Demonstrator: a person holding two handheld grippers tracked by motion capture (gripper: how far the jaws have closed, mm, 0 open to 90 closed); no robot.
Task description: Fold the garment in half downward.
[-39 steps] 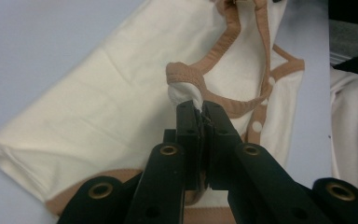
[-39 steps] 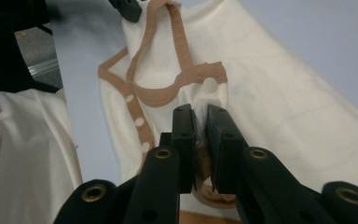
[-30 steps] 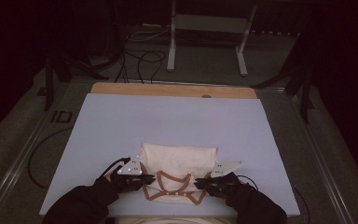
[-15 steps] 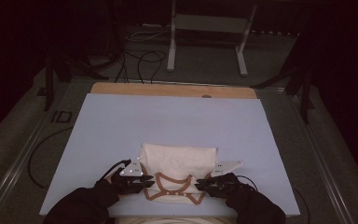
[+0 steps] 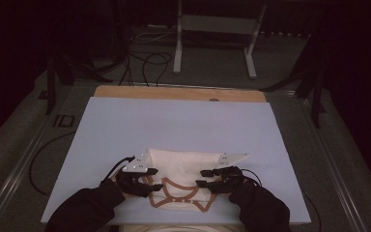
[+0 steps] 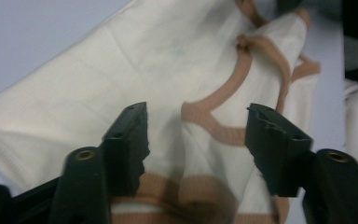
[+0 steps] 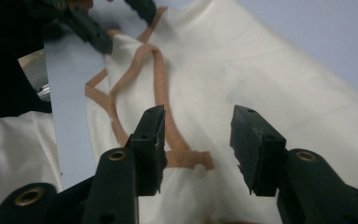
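Observation:
A folded cream garment [image 5: 186, 166] with tan-brown trim lies near the front edge of the pale blue table [image 5: 183, 121]. My left gripper [image 5: 157, 179] is at the garment's left side and my right gripper [image 5: 201, 178] at its right side. Both point inward over the trimmed neckline. In the left gripper view the garment [image 6: 121, 70] lies under the left gripper [image 6: 198, 135], whose jaws have just been opening and stand apart, off the cloth. In the right gripper view the right gripper [image 7: 196, 140] has also just been opening, and the garment [image 7: 261, 65] shows through the gap between its pads.
A wooden strip [image 5: 174, 93] runs along the table's far edge. Beyond it on the floor are a metal stand [image 5: 212, 43] and cables [image 5: 145, 58]. The person's dark sleeves [image 5: 82, 210] come in at the bottom. More white cloth [image 7: 14, 154] hangs by the near edge.
Both grippers went from closed at the garment's sides to jaws apart, letting go of the cloth. The right hand shifted slightly; the left stayed put.

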